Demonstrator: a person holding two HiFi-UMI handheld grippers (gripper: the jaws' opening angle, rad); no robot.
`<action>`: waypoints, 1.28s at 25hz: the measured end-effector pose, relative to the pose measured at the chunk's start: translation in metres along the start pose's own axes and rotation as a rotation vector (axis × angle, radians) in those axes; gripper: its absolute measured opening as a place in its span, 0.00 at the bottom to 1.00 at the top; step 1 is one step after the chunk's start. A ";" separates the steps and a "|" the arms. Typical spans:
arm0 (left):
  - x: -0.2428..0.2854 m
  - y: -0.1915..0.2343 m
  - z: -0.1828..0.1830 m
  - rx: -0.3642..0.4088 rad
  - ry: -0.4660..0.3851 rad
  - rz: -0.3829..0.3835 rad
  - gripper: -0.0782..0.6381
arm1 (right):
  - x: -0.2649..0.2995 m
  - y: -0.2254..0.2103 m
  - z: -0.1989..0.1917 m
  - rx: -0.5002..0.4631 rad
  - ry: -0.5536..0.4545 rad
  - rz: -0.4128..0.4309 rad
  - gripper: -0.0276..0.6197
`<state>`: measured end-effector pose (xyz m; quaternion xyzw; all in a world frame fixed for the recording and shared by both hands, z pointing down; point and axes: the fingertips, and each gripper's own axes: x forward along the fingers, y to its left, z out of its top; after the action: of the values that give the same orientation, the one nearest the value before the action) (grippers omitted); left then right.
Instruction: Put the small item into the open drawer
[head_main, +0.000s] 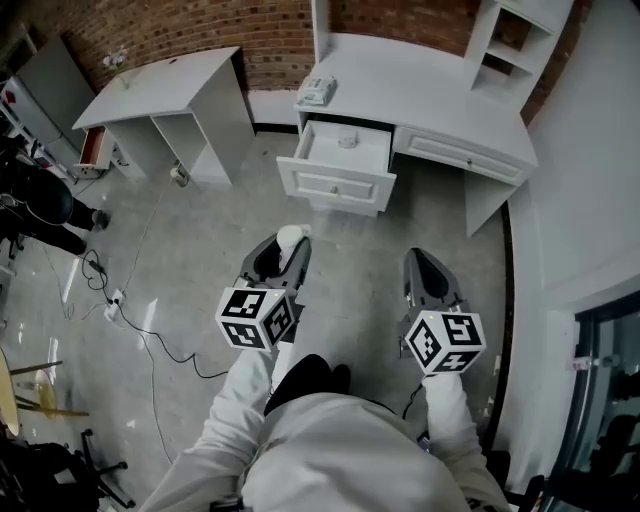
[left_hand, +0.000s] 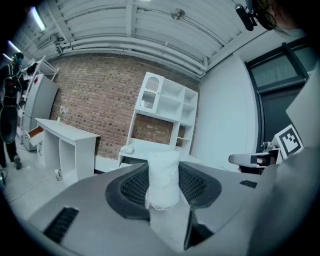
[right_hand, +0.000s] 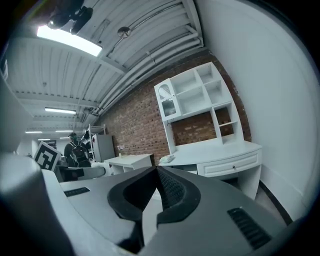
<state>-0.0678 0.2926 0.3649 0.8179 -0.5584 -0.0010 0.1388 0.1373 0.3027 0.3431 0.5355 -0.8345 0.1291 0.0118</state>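
Small white fabric-wrapped roll stands upright, clenched in your left tool, well short of the open white drawer. Your right tool is clenched shut on nothing. Just bare grey floor between you and the drawer, with black cables trailing off to your left. Only the head view looks into the drawer: one small round pale thing near the back. The gripper views show the white shelf unit on the white bench.
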 end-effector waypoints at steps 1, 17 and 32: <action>0.000 0.002 0.001 -0.001 0.000 0.005 0.36 | 0.001 -0.001 0.001 0.008 -0.001 -0.001 0.09; 0.082 0.066 0.019 0.000 -0.009 0.040 0.36 | 0.089 -0.023 0.017 0.014 -0.005 0.001 0.09; 0.228 0.160 0.070 -0.009 -0.013 0.018 0.36 | 0.257 -0.062 0.060 0.022 -0.003 -0.049 0.09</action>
<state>-0.1388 0.0145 0.3693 0.8121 -0.5668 -0.0076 0.1386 0.0910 0.0357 0.3382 0.5562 -0.8197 0.1370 0.0082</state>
